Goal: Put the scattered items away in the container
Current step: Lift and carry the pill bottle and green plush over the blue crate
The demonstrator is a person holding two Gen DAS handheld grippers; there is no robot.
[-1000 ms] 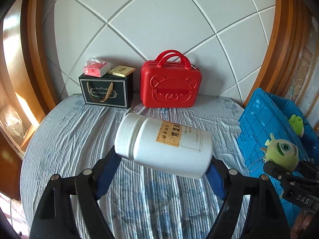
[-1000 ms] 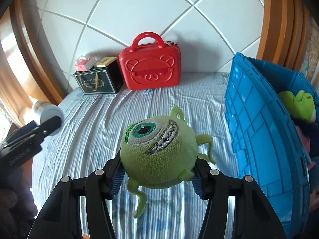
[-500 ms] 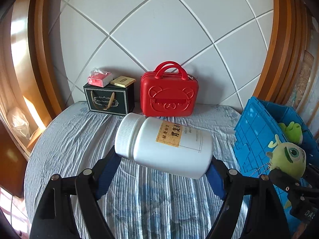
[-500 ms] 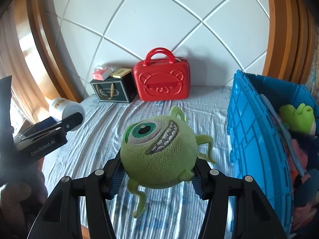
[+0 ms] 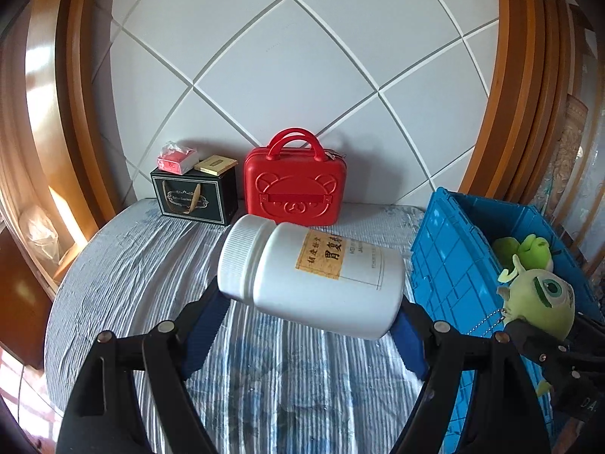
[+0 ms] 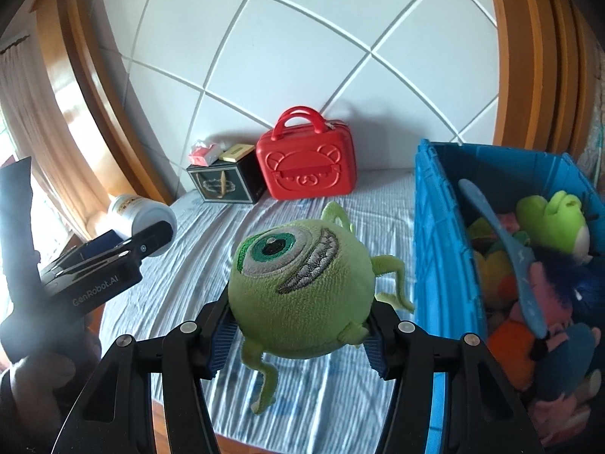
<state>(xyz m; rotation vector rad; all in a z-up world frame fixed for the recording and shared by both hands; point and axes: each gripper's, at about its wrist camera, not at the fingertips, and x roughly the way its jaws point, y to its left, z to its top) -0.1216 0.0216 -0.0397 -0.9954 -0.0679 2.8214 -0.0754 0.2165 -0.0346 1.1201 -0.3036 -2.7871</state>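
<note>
My left gripper (image 5: 310,325) is shut on a white plastic bottle (image 5: 310,280) with a tan label, held sideways above the bed. My right gripper (image 6: 298,336) is shut on a green one-eyed plush monster (image 6: 298,283), held above the bed just left of the blue crate (image 6: 438,249). The crate holds several plush toys, among them a green frog (image 6: 552,223), and a blue spoon (image 6: 506,249). In the left wrist view the crate (image 5: 453,265) is at the right, with the plush monster (image 5: 540,299) over its near wall. The bottle also shows in the right wrist view (image 6: 140,219).
A striped blue-white bed cover (image 5: 159,265) lies below. A red bear-face case (image 5: 295,193) and a black gift box (image 5: 193,196) with small packets on top stand against the white padded wall. A wooden frame curves at both sides.
Both grippers have risen with their loads. The right gripper with the plush has moved nearer the crate, whose inside now shows more.
</note>
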